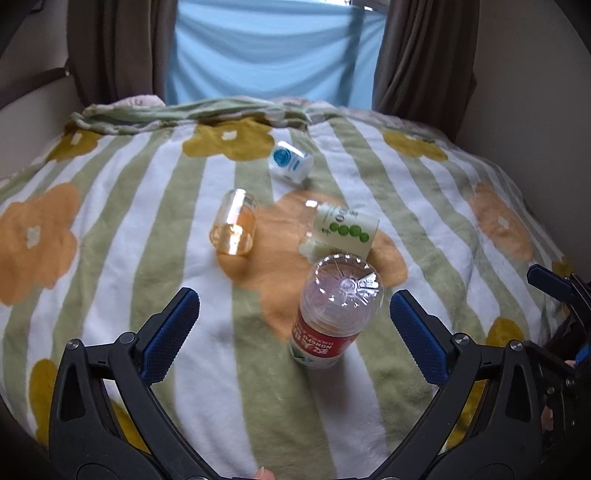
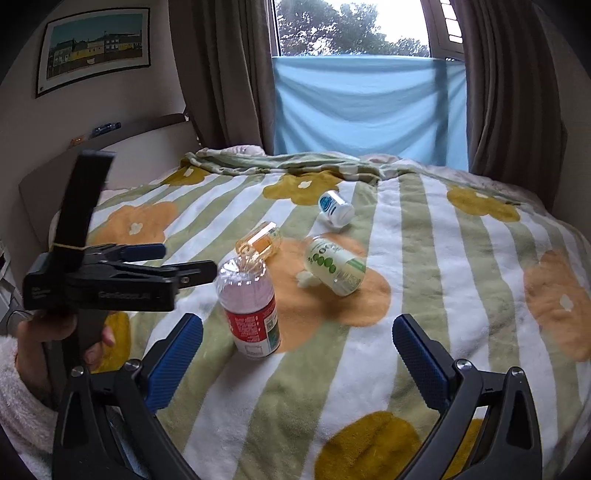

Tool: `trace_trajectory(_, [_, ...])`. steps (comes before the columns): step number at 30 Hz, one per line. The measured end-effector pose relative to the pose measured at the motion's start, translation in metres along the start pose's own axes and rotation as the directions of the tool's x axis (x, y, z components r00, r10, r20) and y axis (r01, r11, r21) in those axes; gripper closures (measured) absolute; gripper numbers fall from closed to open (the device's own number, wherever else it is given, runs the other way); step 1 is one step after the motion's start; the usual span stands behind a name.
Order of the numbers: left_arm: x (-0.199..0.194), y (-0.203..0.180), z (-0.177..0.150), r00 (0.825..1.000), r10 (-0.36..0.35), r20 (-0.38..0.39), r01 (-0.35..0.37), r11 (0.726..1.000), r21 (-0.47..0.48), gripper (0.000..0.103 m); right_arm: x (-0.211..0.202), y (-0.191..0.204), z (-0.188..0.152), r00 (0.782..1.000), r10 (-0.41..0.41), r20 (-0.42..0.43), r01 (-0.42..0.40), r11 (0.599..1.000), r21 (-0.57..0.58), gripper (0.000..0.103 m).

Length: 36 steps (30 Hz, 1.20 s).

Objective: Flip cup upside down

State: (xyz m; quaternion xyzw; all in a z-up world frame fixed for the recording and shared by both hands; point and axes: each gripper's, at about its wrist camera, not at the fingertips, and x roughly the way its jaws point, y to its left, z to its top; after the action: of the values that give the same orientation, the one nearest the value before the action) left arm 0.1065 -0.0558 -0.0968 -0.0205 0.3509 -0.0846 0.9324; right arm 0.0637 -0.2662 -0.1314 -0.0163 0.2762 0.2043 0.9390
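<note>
Both claws [image 1: 294, 319] [image 2: 297, 339] agape, empty

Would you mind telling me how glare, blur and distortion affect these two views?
Left wrist view: the fisheye bows the blanket; glare spots sit on the upside-down bottle and clear cup, and the bottle looks slightly soft. Right wrist view: the window is blown out, the curtains bend at the edges, and the left tool is fairly sharp.
</note>
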Motion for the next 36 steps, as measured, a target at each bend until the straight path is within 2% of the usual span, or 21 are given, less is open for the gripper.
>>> trace_trajectory(3, [-0.038, 0.007, 0.013, 0.994, 0.011, 0.113, -0.013, 1.0, 0.014, 0.0, -0.011, 0.007, 0.018, 0.995, -0.075, 0.065, 0.074, 0.997, 0.008, 0.0])
trace_trajectory(5, [-0.063, 0.01, 0.022, 0.982, 0.026, 0.189, -0.033, 0.999, 0.032, 0.0, -0.019, 0.014, 0.031, 0.984, -0.132, 0.12, 0.132, 0.991, 0.009, 0.0])
trace_trajectory(8, [-0.091, 0.016, 0.03, 0.963, 0.028, 0.268, -0.04, 0.999, 0.037, 0.0, -0.032, 0.023, 0.049, 0.956, -0.215, 0.199, 0.215, 0.976, 0.021, 0.0])
trace_trajectory(12, [-0.112, 0.027, 0.03, 0.947, 0.036, 0.321, -0.046, 0.999, 0.022, 0.0, -0.043, 0.033, 0.061, 0.918, -0.292, 0.269, 0.293, 0.955, 0.038, 0.0])
trace_trajectory(14, [-0.117, 0.032, 0.027, 0.94, 0.049, 0.337, -0.057, 0.998, 0.014, 0.0, -0.045, 0.037, 0.064, 0.905, -0.315, 0.286, 0.316, 0.948, 0.042, 0.0])
trace_trajectory(22, [-0.126, 0.035, 0.02, 0.927, 0.066, 0.37, -0.072, 0.997, 0.002, 0.0, -0.046, 0.038, 0.064, 0.891, -0.344, 0.296, 0.337, 0.938, 0.076, 0.0])
trace_trajectory(36, [-0.126, 0.024, 0.019, 0.927, 0.049, 0.371, -0.064, 0.998, 0.027, 0.0, -0.053, 0.041, 0.064, 0.885, -0.352, 0.306, 0.343, 0.936, 0.083, 0.0])
